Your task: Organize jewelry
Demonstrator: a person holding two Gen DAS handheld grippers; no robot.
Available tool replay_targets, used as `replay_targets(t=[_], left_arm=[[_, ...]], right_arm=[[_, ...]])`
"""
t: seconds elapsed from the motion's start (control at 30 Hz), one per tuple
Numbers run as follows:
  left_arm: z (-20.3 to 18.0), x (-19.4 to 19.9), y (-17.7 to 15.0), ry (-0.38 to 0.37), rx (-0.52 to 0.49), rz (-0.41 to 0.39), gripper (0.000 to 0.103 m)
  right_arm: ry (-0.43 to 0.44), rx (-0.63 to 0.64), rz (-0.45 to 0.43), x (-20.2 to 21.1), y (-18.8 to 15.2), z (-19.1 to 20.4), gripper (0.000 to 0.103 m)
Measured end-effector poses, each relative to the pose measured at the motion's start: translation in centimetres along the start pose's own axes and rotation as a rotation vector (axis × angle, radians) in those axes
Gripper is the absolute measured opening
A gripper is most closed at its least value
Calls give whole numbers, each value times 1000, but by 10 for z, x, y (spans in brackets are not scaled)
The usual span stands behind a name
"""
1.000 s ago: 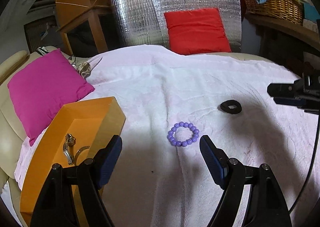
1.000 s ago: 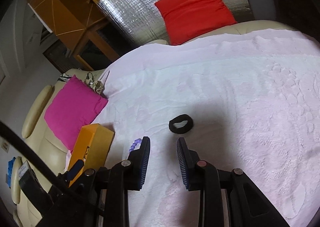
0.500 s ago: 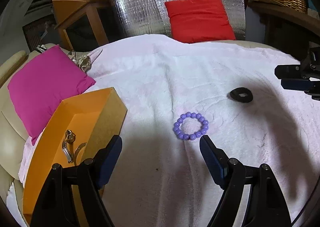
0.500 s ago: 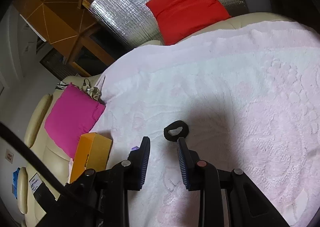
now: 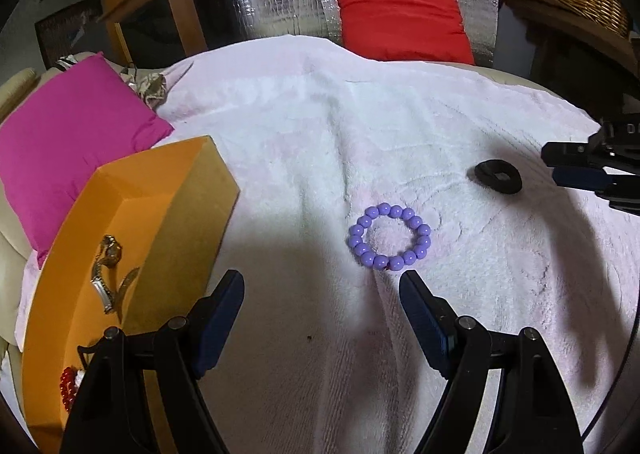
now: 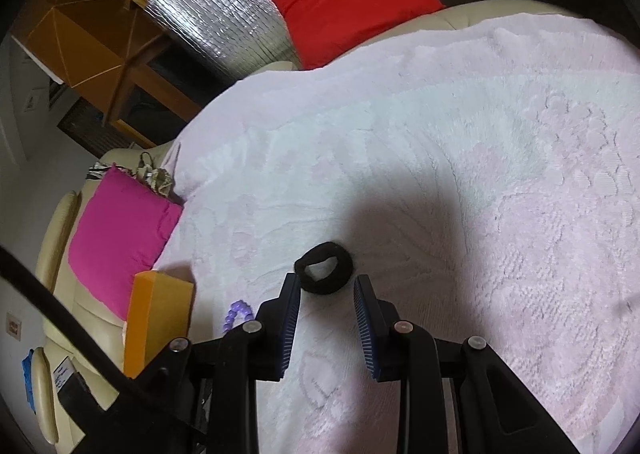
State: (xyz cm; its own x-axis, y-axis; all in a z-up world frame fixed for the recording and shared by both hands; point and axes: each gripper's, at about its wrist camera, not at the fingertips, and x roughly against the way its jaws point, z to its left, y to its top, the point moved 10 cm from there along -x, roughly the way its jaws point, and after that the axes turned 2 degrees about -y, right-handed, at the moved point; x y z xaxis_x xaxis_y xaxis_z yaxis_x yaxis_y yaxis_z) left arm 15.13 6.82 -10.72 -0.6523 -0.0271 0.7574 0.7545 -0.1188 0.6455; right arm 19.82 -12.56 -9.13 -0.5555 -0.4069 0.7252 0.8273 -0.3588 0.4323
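Right gripper [image 6: 326,286] is parted and holding nothing, the black hair tie [image 6: 324,267] lying flat just ahead between its tips, so it's the nearer one. Left gripper [image 5: 322,286] gapes wide and bare, glossy purple bead bracelet [image 5: 390,236] just beyond on the fluffy blanket [image 5: 320,134], orange box [image 5: 160,190] beside it.

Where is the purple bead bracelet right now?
The purple bead bracelet lies on the pink blanket, just ahead of the left gripper, between the orange box and the black ring.
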Motion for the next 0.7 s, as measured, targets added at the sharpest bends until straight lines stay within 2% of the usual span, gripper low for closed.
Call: replay_targets(t=[0.3,0.47,0.57,0.7], left_arm=[[-8,-10,10,-88,12,-12,80],[-18,-21,10,-158,12,11,80],[-25,-26,11,-209,26,18,80],[-33,-30,13,-274,64,26,80]], right_arm=[[-57,-2,13,-35,8,-5,30],[-141,92,-13,-50,9,-1,31],[-200,156,-35,-52,9,1,15],[-207,180,-50,-49,9,0,11]])
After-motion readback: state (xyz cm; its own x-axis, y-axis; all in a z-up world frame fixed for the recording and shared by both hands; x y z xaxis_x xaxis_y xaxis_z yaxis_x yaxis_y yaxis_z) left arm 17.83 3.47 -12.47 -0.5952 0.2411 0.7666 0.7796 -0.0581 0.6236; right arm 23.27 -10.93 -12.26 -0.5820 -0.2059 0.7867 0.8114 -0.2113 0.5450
